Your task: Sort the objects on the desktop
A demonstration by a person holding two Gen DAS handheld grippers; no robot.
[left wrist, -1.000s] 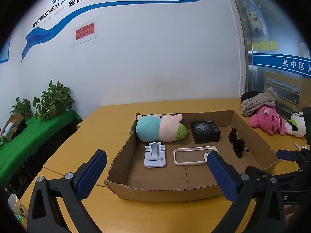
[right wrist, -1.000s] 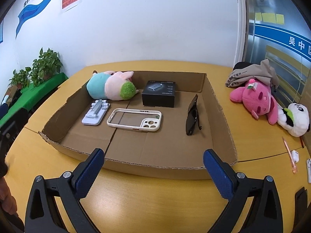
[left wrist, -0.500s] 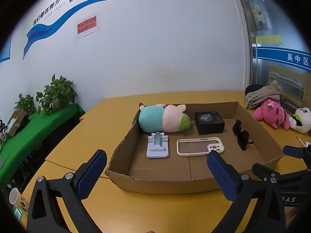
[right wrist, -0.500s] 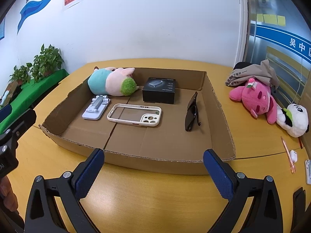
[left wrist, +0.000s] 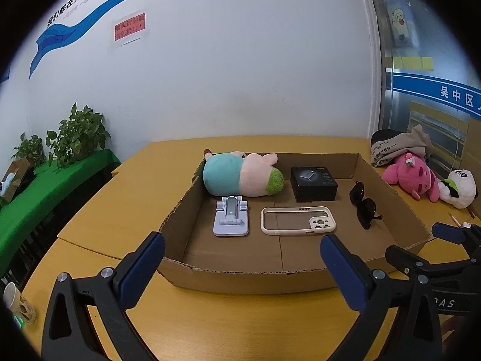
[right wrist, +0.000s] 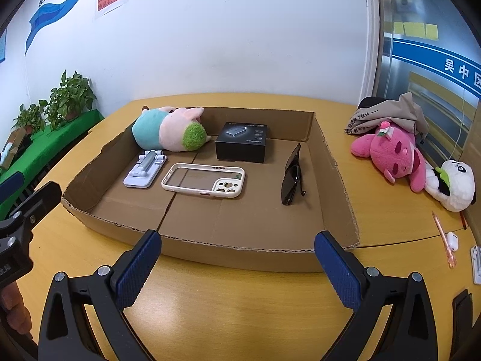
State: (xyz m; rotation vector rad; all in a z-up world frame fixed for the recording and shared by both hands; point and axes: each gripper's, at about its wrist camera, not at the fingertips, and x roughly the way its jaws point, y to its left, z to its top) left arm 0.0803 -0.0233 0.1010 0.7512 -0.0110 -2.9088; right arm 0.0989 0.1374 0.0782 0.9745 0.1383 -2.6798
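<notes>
Left wrist view: left tongs (left wrist: 242,254) spread wide, empty, poised above the tabletop (left wrist: 114,210) just short of the near wall of the tray (left wrist: 246,276). Right tongs (left wrist: 451,234) visible at the right edge, also over the tabletop beside the tray's near right corner.

Right wrist view: right tongs (right wrist: 237,252) spread wide, pinching nothing, lined up with the tray's (right wrist: 240,255) near wall. Left tongs (right wrist: 18,192) peeking in at the left edge.

Inside the tray: plush pig (left wrist: 242,174) lying on its side in the far left corner; phone stand (left wrist: 231,216) flat, just in front of the pig; phone case (left wrist: 297,221) flat, right of the stand, near the middle; black box (left wrist: 313,183) behind the case, right of the pig; sunglasses (left wrist: 364,204) folded, standing on edge toward the right wall.

Outside the tray, on the tabletop to the right: pink plush (right wrist: 393,153) touching a panda plush (right wrist: 454,183), with a grey cloth bundle (right wrist: 387,117) behind them. Pen (right wrist: 442,237) and white earbud (right wrist: 452,240) close together near the right edge.
</notes>
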